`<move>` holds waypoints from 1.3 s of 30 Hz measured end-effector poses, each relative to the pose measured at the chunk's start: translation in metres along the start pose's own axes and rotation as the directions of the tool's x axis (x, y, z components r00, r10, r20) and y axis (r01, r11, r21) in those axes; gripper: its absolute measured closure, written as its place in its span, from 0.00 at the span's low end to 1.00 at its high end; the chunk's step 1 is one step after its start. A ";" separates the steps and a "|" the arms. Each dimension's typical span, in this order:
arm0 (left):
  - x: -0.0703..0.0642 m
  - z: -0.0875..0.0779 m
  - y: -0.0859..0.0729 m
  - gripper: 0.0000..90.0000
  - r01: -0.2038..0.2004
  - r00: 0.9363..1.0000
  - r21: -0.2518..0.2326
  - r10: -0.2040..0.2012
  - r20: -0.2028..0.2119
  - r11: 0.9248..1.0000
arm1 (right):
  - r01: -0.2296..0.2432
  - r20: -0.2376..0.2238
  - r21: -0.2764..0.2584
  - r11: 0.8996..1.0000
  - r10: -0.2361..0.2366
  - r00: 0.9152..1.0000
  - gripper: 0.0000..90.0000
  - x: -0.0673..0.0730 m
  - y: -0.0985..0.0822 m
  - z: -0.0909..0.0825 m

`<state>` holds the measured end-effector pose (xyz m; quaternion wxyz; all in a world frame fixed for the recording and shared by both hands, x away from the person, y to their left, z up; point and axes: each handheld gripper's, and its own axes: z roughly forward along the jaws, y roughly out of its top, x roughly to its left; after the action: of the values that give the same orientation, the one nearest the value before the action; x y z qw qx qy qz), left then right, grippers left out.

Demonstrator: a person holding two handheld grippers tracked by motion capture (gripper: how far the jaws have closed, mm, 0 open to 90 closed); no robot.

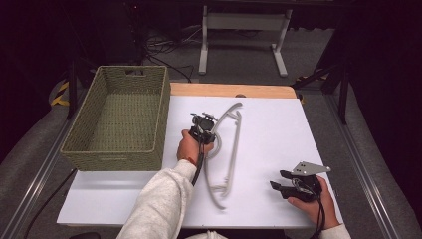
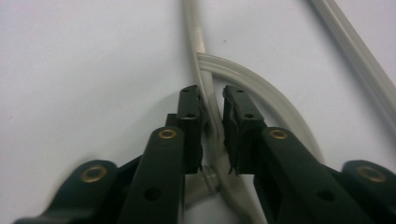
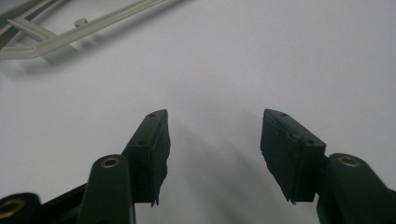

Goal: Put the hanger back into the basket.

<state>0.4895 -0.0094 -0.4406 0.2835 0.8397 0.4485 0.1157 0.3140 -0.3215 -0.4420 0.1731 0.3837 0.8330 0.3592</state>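
1. We see a pale plastic clothes hanger (image 1: 230, 149) lying flat on the white table (image 1: 278, 134), roughly mid-table, to the right of the woven basket (image 1: 119, 117), which holds nothing we can see.
2. The left gripper (image 1: 203, 130) sits on the hanger near its hook end. In the left gripper view its jaws straddle a thin grey bar of the hanger (image 2: 212, 116), close on either side. We read this as a nearly closed pinch on the hanger; whether both pads press firmly we cannot tell, as a sliver of gap shows on one side.
3. The right gripper (image 1: 281, 181) rests near the table's front right, well apart from the hanger. Its jaws stand wide apart over bare table, holding nothing; the hanger's end (image 3: 56, 35) shows at the upper left of its view.
4. Judged step: securing the hanger for a lift, likely toward the basket.
5. Risks, as we judge them:
   - The bar is slim and smooth, so a light pinch may let it slip or rotate.
   - The grip is off-centre on a long object, so the far end may droop and drag on the table.
   - The hanger is long next to the basket's opening, so it may catch the rim.
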 end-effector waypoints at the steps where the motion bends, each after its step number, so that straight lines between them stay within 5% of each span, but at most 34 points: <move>1: 0.002 0.000 -0.001 0.92 -0.007 1.000 -0.021 0.008 0.025 1.000 | 0.001 0.002 0.002 1.000 -0.001 1.000 0.47 0.000 0.000 0.000; 6: 0.002 -0.002 0.000 0.92 -0.001 0.999 -0.039 0.002 0.044 0.999 | -0.004 -0.002 0.001 1.000 0.004 1.000 0.47 -0.001 0.000 0.000; 21: 0.001 -0.032 0.012 0.92 -0.075 0.996 -0.128 0.080 0.040 0.989 | 0.003 -0.007 -0.003 1.000 -0.003 1.000 0.46 0.000 0.000 0.000; 28: 0.005 -0.017 0.008 0.92 -0.074 0.996 -0.032 0.076 0.048 0.997 | -0.004 -0.016 -0.006 1.000 0.004 1.000 0.46 -0.001 0.000 -0.001; 39: 0.010 -0.005 0.003 0.92 -0.061 0.996 0.040 0.059 0.071 0.997 | -0.002 -0.021 -0.006 1.000 0.002 1.000 0.46 0.000 0.001 0.000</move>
<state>0.4948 -0.0006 -0.4359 0.2774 0.8621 0.4154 0.0855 0.3146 -0.3217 -0.4415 0.1649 0.3803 0.8333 0.3657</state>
